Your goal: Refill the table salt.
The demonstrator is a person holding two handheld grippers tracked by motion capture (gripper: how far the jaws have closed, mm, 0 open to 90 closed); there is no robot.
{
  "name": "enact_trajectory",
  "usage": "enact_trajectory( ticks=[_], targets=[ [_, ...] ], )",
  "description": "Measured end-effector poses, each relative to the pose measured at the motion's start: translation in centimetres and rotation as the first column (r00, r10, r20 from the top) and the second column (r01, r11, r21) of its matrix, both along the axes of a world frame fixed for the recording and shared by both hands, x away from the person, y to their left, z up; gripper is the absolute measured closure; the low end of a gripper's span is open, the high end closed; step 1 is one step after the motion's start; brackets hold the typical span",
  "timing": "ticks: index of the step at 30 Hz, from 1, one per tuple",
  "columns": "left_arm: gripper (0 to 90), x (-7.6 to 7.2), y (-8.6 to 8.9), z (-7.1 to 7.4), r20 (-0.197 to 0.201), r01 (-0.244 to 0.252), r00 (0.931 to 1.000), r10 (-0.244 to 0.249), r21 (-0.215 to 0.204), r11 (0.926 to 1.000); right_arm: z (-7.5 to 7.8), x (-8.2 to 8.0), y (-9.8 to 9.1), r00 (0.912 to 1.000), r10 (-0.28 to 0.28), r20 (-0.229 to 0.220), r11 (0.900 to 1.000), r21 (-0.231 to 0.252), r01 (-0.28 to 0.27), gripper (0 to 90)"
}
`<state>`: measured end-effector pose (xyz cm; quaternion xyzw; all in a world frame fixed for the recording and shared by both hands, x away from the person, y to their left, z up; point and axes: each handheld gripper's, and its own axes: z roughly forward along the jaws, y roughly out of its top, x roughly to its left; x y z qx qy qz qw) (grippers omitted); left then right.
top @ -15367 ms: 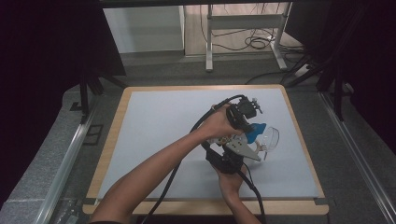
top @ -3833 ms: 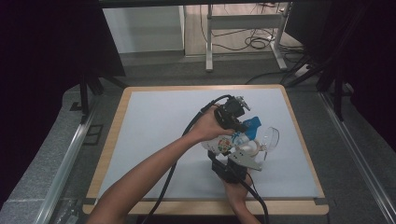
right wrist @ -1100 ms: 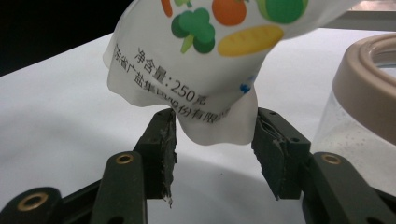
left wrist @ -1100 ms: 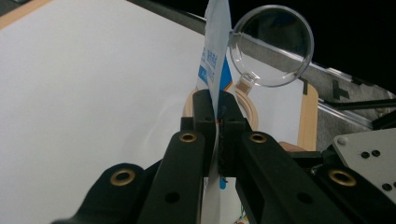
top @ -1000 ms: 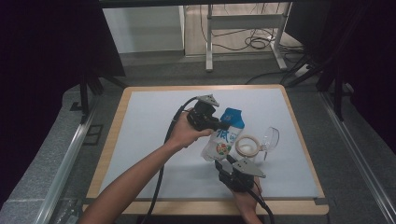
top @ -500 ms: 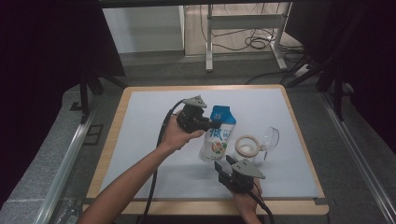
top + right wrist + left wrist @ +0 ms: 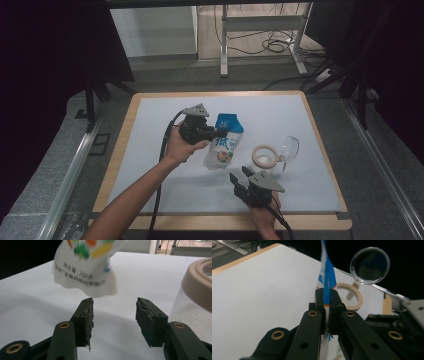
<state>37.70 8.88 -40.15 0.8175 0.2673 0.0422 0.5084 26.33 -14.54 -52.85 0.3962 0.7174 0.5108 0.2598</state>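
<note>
1 pouch (image 7: pixel 325 285) edge-on, hand-held gripper (image 7: pixel 326 305)

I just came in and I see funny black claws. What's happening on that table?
A person is holding a claw tool in each hand. The left gripper pinches the blue top edge of a white-and-blue printed pouch and holds it up off the white table. The right gripper waits open nearby, holding nothing. Beside the pouch stands a clear jar with a beige rim, its round clear lid flipped open.
</note>
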Motion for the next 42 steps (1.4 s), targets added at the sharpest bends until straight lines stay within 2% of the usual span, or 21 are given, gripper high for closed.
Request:
enact_trajectory(
  ticks=[6, 13, 17, 24, 27, 28, 34, 37, 42],
  targets=[
    [89.8, 0.2, 1.3, -0.9, -0.009, -0.032, 0.9994, 0.032, 0.002, 0.9995, 0.3, -0.1, -0.3, 0.9999, -0.007, 0.012, 0.9999, 0.015, 0.006, 48.7],
    [89.7, 0.4, 3.0, -1.4, -0.023, -0.06, 0.998, 0.06, -0.027, 0.9978, 0.3, -0.2, -0.6, 0.9998, -0.012, 0.016, 0.9999, 0.01, 0.012, 48.7],
    [89.8, 0.4, 3.5, -1.4, -0.01, -0.076, 0.997, 0.076, -0.03, 0.9966, 0.3, -0.1, -0.7, 0.9998, -0.017, 0.014, 0.9998, 0.012, 0.017, 48.7],
    [89.8, 1.1, 5.6, -1.9, -0.015, -0.154, 0.9881, 0.153, -0.054, 0.9867, 0.2, -0.1, -1.1, 0.9997, -0.023, 0.006, 0.9997, 0.01, 0.023, 48.7],
    [89.8, 1.5, 6.9, -2.5, -0.006, -0.196, 0.9807, 0.196, -0.055, 0.9792, 0.1, 0.1, -1.4, 0.9996, -0.027, 0.002, 0.9996, 0.012, 0.027, 48.7],
    [89.8, 1.5, 6.9, -2.5, -0.006, -0.196, 0.9807, 0.196, -0.055, 0.9792, 0.1, 0.1, -1.4, 0.9996, -0.027, 0.002, 0.9996, 0.012, 0.027, 48.7],
    [89.8, 2.1, 8.7, -3.3, 0.015, -0.271, 0.962, 0.273, -0.065, 0.9604, 0.0, 0.1, -1.3, 0.9997, -0.025, -0.004, 0.9996, 0.01, 0.025, 48.7],
    [89.8, 2.4, 9.9, -3.8, 0.017, -0.32, 0.9465, 0.322, -0.073, 0.9445, -0.1, 0.1, -1.2, 0.9998, -0.021, -0.006, 0.9997, 0.009, 0.021, 48.7],
    [89.8, 2.5, 11.6, -5.1, 0.011, -0.374, 0.9263, 0.377, -0.083, 0.9235, -0.1, 0.1, -1.3, 0.9997, -0.022, -0.007, 0.9997, 0.009, 0.022, 48.7]
  ],
)
